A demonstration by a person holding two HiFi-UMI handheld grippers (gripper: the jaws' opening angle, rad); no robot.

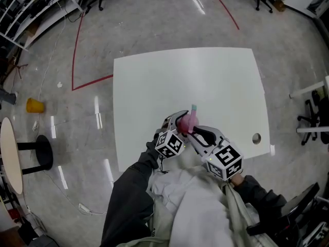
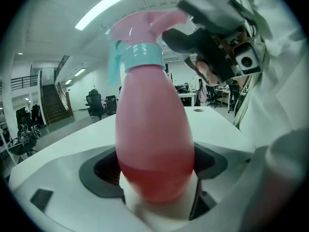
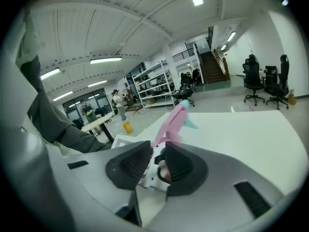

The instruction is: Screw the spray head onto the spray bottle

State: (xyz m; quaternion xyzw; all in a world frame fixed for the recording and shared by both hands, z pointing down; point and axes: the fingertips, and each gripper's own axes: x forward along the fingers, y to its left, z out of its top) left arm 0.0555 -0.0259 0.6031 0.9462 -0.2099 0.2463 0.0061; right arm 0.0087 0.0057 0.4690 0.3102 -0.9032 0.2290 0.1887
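Bulging translucent pink bottle (image 2: 153, 144), teal-collared spray head (image 2: 140, 37)

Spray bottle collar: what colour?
Light teal collar; shows best in the left gripper view.

bottle (image 2: 154, 144): pink, egg-shaped, translucent, red liquid in its lower part; above the table's (image 1: 154, 86) near edge.
head (image 2: 140, 25): pink, teal collar and trigger, atop the bottle.
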